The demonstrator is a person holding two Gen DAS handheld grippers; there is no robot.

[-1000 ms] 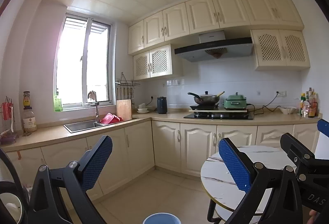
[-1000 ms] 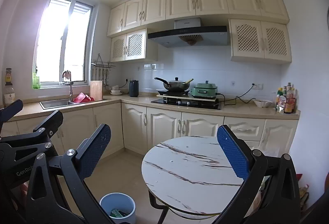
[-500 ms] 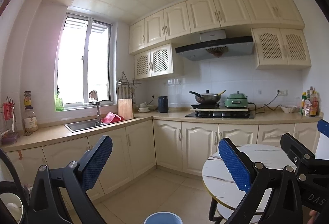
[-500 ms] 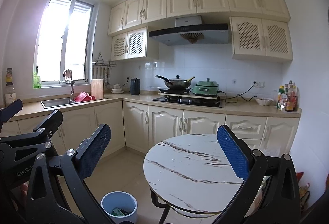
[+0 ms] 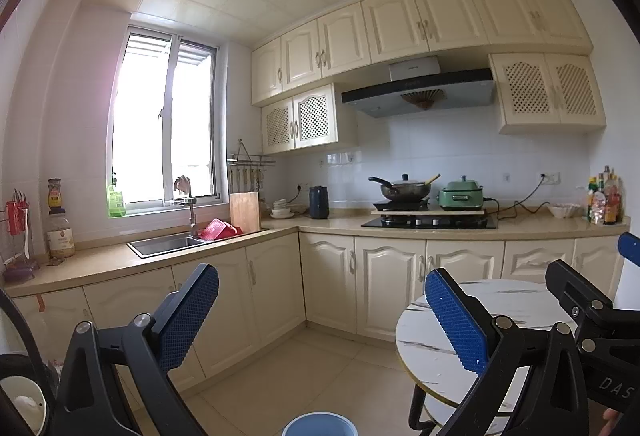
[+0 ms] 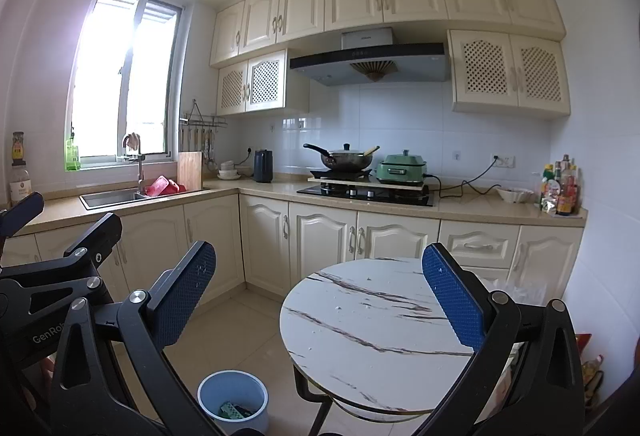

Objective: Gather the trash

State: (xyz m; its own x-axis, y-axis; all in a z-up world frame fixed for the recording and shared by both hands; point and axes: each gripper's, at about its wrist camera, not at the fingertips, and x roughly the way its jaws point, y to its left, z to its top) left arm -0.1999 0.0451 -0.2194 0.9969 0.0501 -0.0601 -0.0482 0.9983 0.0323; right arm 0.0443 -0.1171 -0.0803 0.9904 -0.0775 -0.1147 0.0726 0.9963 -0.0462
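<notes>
Left claw (image 5: 320, 320) and right claw (image 6: 320, 292): both held level side by side, fingers spread wide, gripping nothing. Blue waste bin (image 6: 233, 401) stands on the tiled floor just beside the round marble worktop (image 6: 372, 336), with a few scraps of trash (image 6: 234, 411) lying inside it.

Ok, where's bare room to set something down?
The round marble table is bare apart from crumbs. The counter between the sink and the kettle is also free. It is crowded around the stove and by the bottles at the far right.
</notes>
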